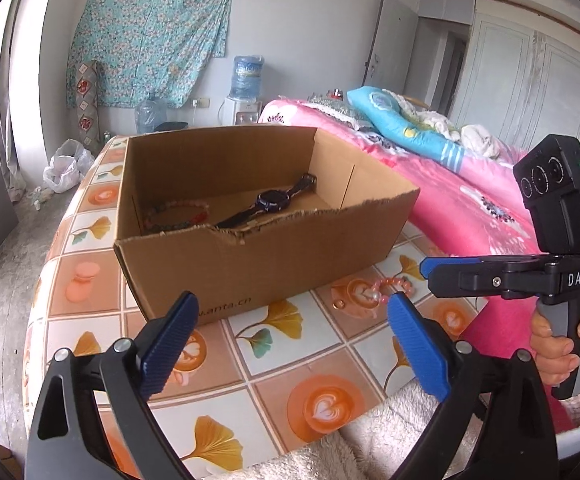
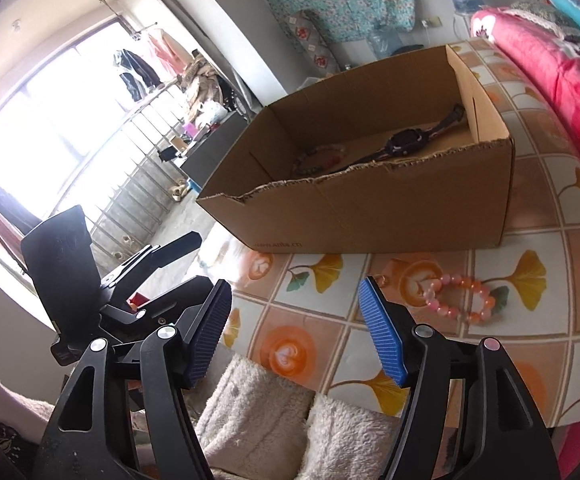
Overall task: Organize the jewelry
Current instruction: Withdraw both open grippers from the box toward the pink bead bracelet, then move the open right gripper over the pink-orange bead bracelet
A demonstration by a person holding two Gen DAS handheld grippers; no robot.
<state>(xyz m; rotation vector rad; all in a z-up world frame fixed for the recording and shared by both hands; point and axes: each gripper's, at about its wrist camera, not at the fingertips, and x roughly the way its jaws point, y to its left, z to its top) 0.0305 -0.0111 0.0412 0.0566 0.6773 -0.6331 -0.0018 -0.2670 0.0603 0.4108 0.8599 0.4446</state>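
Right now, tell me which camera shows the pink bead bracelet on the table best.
The right wrist view: the pink bead bracelet lies there as a whole loop on the tablecloth, in front of the cardboard box. In the left wrist view, the left gripper's blue finger covers part of it.

"anta.cn" printed on the cardboard box front, "das" on the right gripper body
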